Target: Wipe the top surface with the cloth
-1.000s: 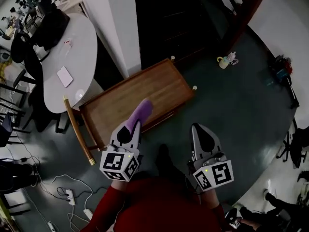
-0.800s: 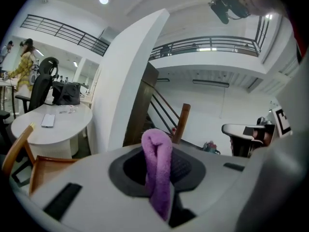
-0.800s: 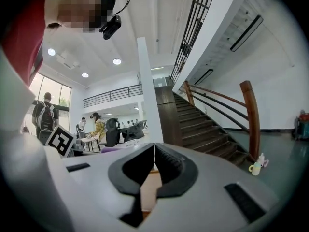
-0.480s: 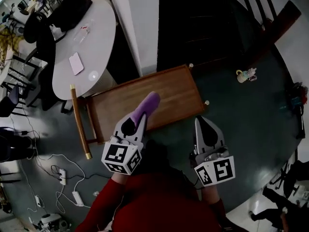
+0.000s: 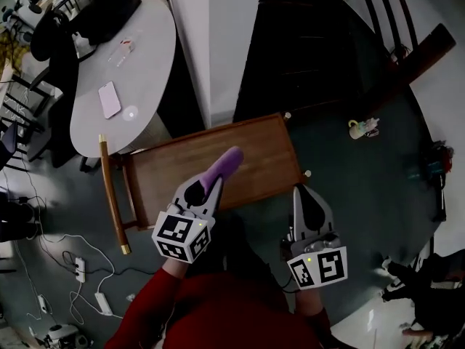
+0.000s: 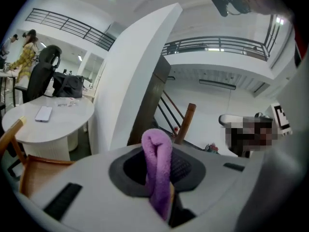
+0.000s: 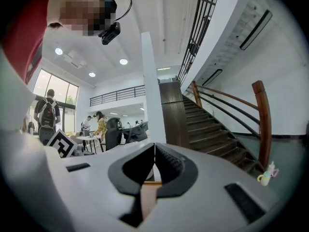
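A low wooden table top (image 5: 261,151) with raised rims lies below me in the head view. My left gripper (image 5: 208,185) is shut on a folded purple cloth (image 5: 222,166), which sticks out past the jaws over the near part of the wooden top. In the left gripper view the cloth (image 6: 157,163) stands up between the jaws of the left gripper (image 6: 161,178). My right gripper (image 5: 300,191) hangs just off the table's near right corner, shut with nothing in it. In its own view the right gripper (image 7: 154,156) has its jaws meeting at the tip.
A white oval table (image 5: 138,64) with a phone (image 5: 110,99) stands at the far left, with black chairs (image 5: 109,6) behind it. A dark staircase (image 5: 305,42) rises behind the wooden table. A small toy (image 5: 362,128) sits on the floor at the right. Cables and a power strip (image 5: 80,271) lie at the lower left.
The head view has shifted, so the wooden table sits more to the centre. The cloth's tip now reaches a little further over the top. Both grippers keep their grip state.
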